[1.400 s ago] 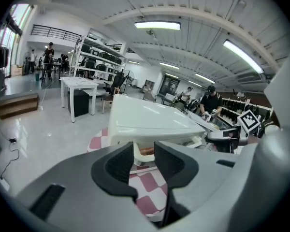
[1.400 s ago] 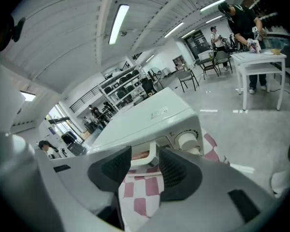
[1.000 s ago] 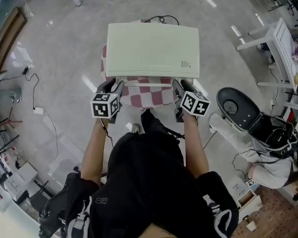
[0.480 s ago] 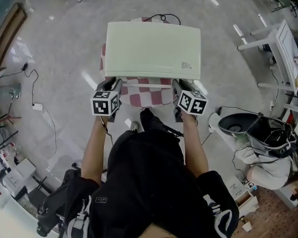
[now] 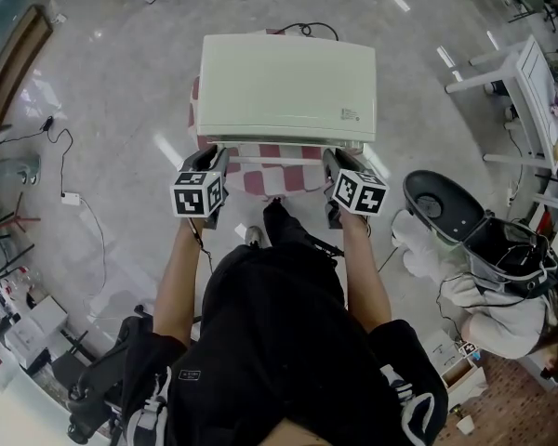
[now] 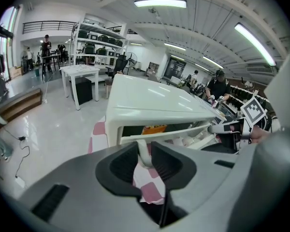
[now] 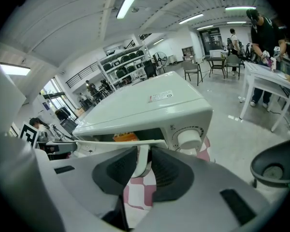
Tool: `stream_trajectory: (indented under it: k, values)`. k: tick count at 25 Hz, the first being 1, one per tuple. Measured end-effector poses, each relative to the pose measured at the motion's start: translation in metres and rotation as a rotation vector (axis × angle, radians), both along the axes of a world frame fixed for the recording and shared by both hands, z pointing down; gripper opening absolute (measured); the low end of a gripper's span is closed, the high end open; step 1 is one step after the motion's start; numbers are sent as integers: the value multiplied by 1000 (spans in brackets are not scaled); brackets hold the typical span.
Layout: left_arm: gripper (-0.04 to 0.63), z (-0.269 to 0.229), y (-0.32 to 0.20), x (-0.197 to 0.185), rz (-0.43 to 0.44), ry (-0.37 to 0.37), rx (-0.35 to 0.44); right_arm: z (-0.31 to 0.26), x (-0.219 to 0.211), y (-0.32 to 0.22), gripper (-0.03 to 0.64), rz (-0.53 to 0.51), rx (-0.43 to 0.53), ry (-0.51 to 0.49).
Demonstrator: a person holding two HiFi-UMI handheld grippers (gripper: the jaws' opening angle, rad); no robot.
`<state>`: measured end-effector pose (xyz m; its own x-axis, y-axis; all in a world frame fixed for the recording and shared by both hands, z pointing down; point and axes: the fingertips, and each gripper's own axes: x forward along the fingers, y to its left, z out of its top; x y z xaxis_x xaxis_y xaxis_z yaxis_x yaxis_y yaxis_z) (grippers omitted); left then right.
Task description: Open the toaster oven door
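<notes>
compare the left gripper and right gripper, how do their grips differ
Left gripper clamps the handle's left post; right gripper clamps its right post. Right gripper sits by the dial; left gripper by the oven's plain corner. Shared: both jaws have just been closing and pinch the handle.

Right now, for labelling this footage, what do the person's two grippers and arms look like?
Both the left gripper and right gripper have grey bodies, dark textured pads and a white cube with black square markers. The person wears a black top; the forearms are bare.
</notes>
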<state>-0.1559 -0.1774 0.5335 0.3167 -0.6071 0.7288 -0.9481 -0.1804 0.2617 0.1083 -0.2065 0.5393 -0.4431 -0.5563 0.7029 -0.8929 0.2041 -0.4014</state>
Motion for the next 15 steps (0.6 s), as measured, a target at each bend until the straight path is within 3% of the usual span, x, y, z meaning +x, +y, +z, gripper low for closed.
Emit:
stream_trajectory:
  k: [15]
  values:
    - [85,21,50,3,17,19,5,20,5,50,98,1,12,44]
